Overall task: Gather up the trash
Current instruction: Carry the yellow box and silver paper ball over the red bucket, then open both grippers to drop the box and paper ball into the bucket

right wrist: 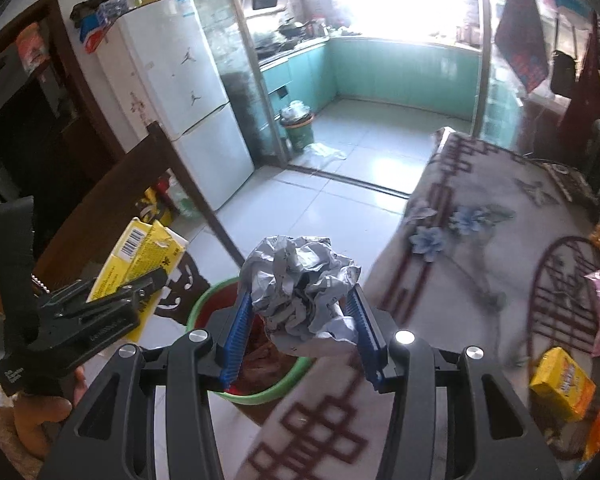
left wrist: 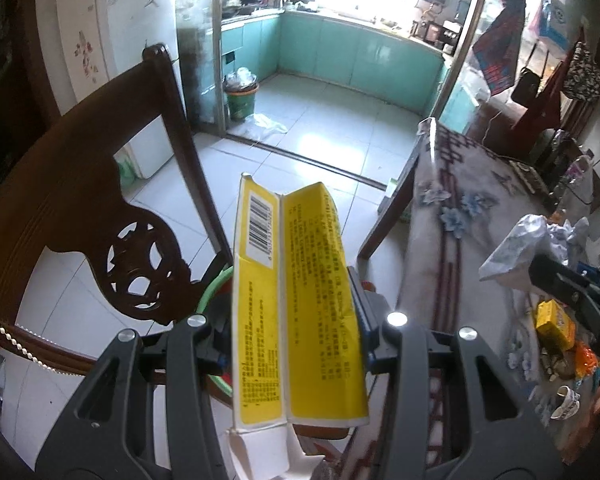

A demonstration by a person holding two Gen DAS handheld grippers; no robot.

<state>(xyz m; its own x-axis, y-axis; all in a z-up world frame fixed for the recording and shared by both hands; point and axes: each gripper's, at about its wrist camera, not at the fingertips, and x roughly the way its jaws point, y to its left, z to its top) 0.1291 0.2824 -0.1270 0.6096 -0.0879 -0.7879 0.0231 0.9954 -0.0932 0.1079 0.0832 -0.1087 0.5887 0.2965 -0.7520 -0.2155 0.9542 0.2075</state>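
I am clamping a flattened yellow cardboard carton in my left gripper and crumpled grey paper in my right gripper, both poised over the green plastic bin for dropping.

Glossy yellow cardboard box, crinkled matt paper wad, carved dark wooden chair.

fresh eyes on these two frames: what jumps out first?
The flattened yellow carton clamped in the left gripper fills the left wrist view. The crumpled grey paper ball sits in the right gripper, above the green-rimmed bin beside the floral-covered table.
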